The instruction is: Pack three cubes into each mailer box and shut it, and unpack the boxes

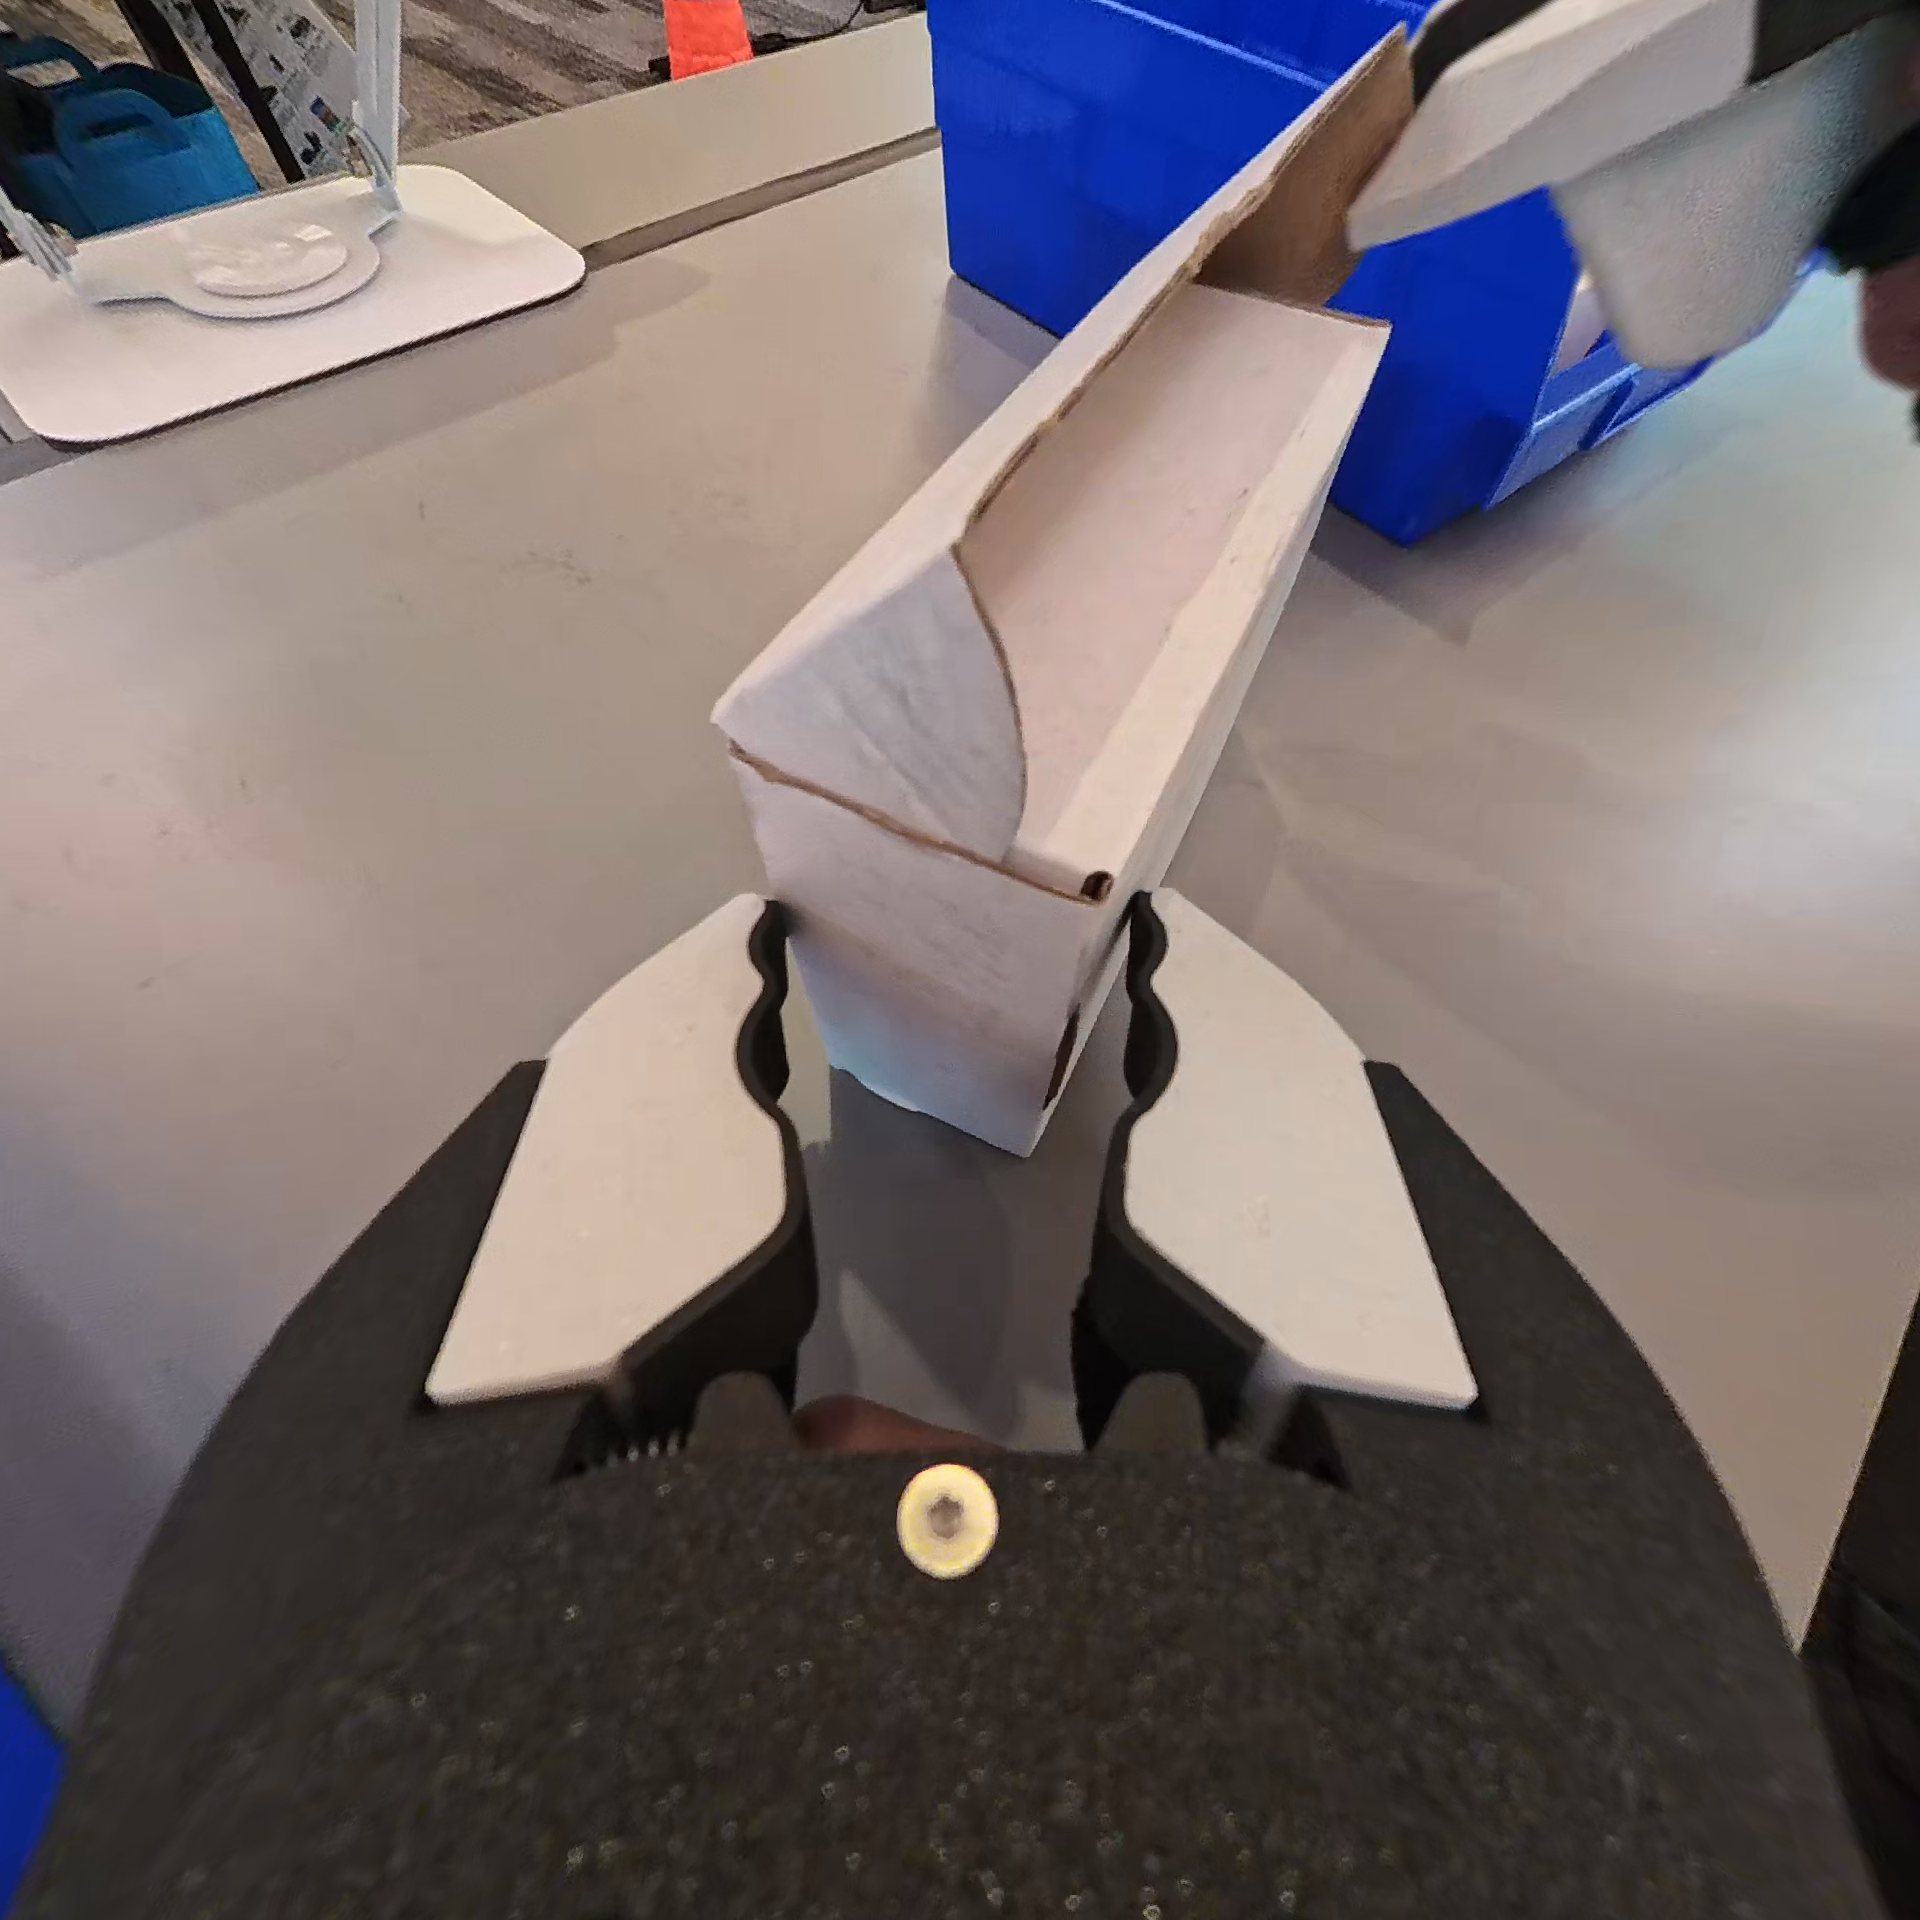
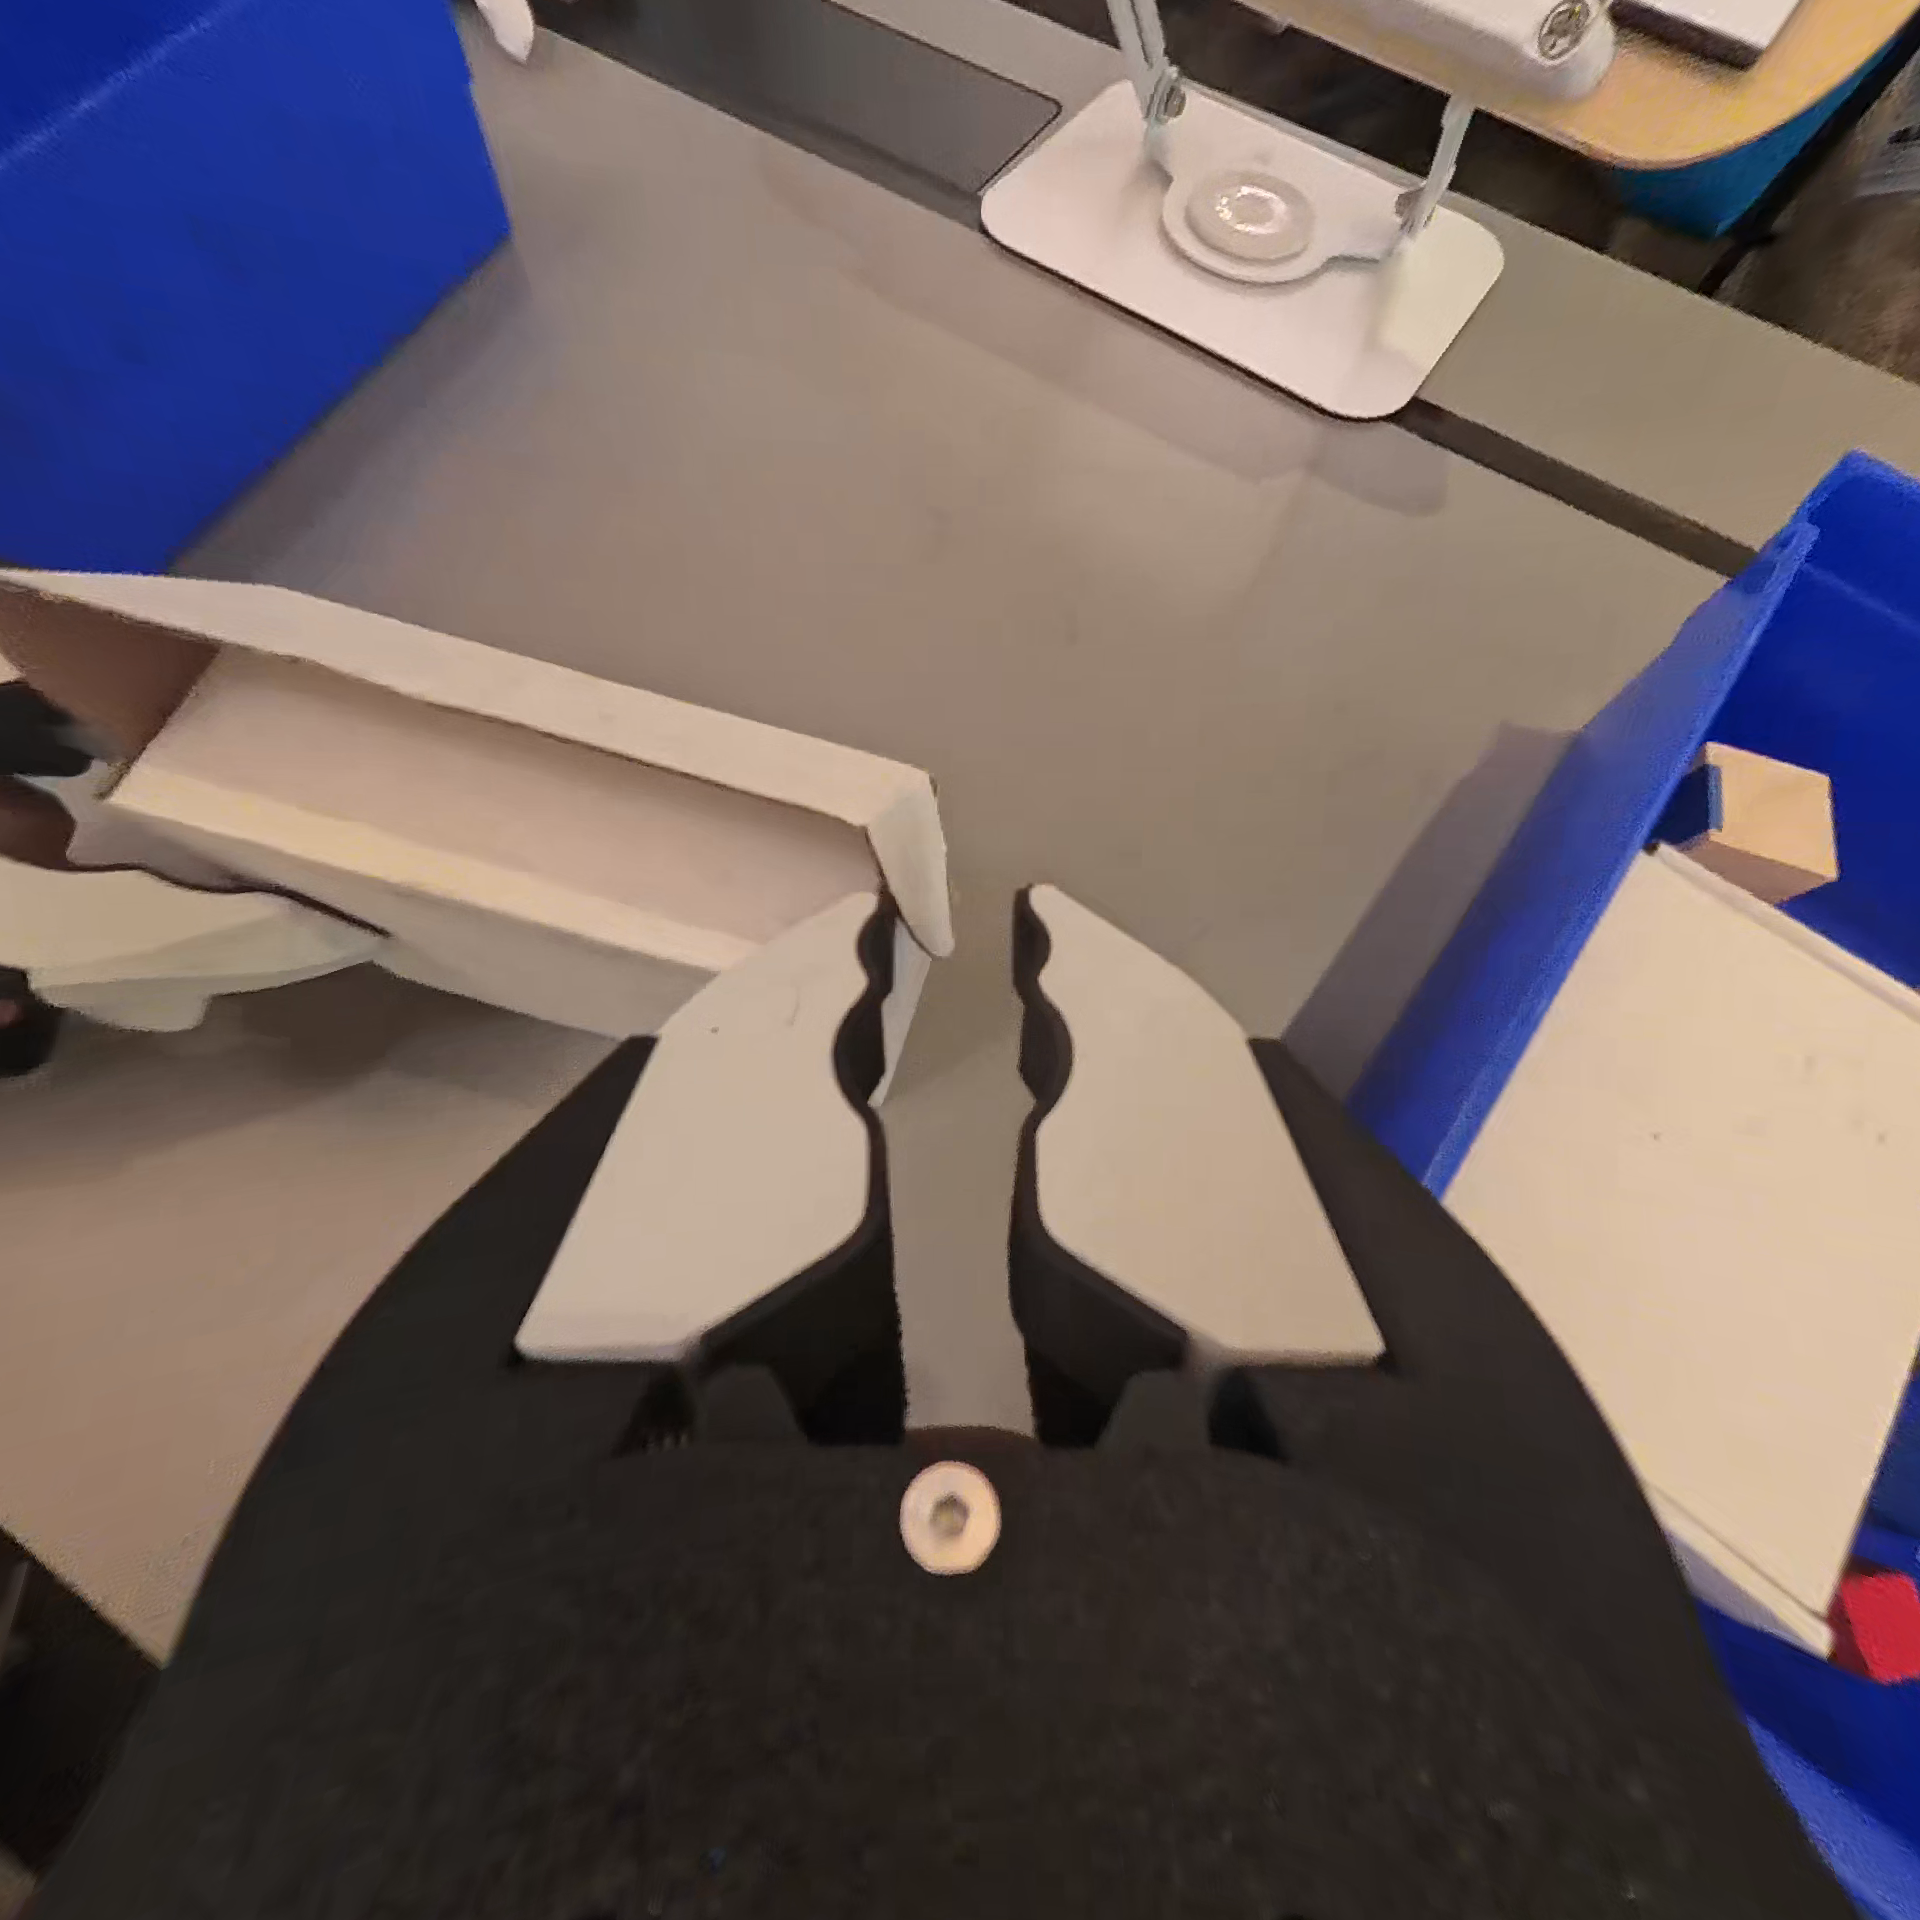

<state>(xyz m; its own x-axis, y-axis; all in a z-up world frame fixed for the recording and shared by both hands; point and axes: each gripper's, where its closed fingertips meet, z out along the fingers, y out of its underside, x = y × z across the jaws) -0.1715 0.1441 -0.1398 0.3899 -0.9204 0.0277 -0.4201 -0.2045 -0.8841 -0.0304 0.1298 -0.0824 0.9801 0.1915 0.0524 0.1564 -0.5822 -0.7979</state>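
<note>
The grey surface (image 1: 364, 727) fills both views, with a blue bin (image 1: 1143, 156) at upper right of the left wrist view. Mid-frame there, the white mailer box (image 1: 1039, 727) stands tilted, lid ajar. The left tongs (image 1: 951, 914) clamp its near end; the right tongs (image 2: 951, 904), part open, touch its far flap without gripping. This looks like opening or shutting; next, swing the lid. A wooden cube (image 2: 1766, 842) waits in the right-hand bin (image 2: 1558, 935)

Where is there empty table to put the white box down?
Bare grey table lies left of the mailer box, up to the white stand base. More lies between that base and the right gripper. It is crowded by the blue bins.
</note>
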